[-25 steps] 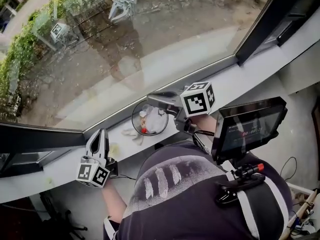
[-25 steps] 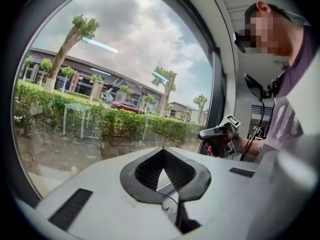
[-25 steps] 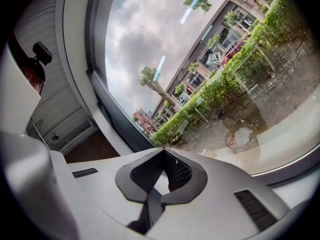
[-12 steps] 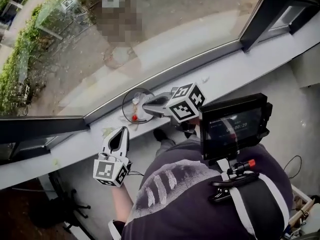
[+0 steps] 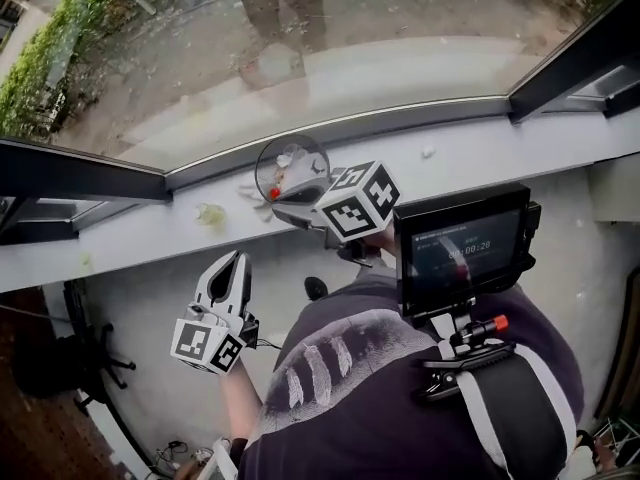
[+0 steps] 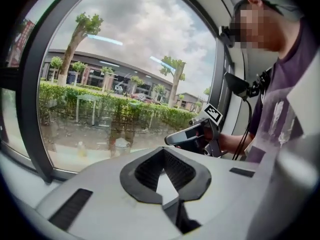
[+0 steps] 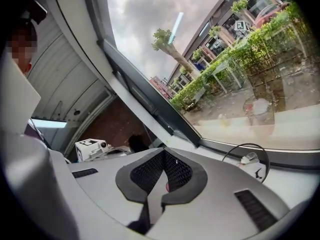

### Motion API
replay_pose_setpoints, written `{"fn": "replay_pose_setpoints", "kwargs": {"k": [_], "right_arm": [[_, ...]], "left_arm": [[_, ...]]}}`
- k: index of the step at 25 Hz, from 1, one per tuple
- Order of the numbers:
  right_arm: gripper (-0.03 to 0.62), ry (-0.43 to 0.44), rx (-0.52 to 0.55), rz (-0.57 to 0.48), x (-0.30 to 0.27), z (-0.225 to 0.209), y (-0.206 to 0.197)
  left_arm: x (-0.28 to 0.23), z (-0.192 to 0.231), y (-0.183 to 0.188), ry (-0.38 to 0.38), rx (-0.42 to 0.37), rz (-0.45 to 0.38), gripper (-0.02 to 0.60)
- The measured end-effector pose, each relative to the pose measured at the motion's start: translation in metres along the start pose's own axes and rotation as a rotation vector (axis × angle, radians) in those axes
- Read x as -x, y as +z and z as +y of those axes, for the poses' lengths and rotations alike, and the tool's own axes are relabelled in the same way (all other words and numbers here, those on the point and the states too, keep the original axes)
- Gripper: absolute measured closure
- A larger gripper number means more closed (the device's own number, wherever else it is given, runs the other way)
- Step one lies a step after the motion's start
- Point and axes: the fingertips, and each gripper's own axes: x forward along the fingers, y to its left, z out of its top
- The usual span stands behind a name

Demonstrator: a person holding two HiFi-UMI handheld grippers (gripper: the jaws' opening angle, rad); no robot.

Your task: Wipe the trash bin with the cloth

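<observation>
trash bin, small and clear with scraps inside, stands on the window sill against the glass. right gripper jaws closed, nothing held, tip just beside the bin's near side, contact unclear. left gripper jaws closed and empty, below the sill, well apart from bin. pale green wad on sill left of bin, can't tell if it's the cloth.

Indoor spot, grey window sill, large panes, hedge outside
</observation>
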Motion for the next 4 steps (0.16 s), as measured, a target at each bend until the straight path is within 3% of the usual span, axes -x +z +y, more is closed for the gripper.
{"fn": "replay_pose_setpoints", "kwargs": {"k": [4], "right_arm": [[0.595,0.049,-0.097,-0.011,-0.037,0.039,0.004]], "left_arm": [[0.037,0.024,0.001,-0.022,0.014,-0.028,0.586]]}}
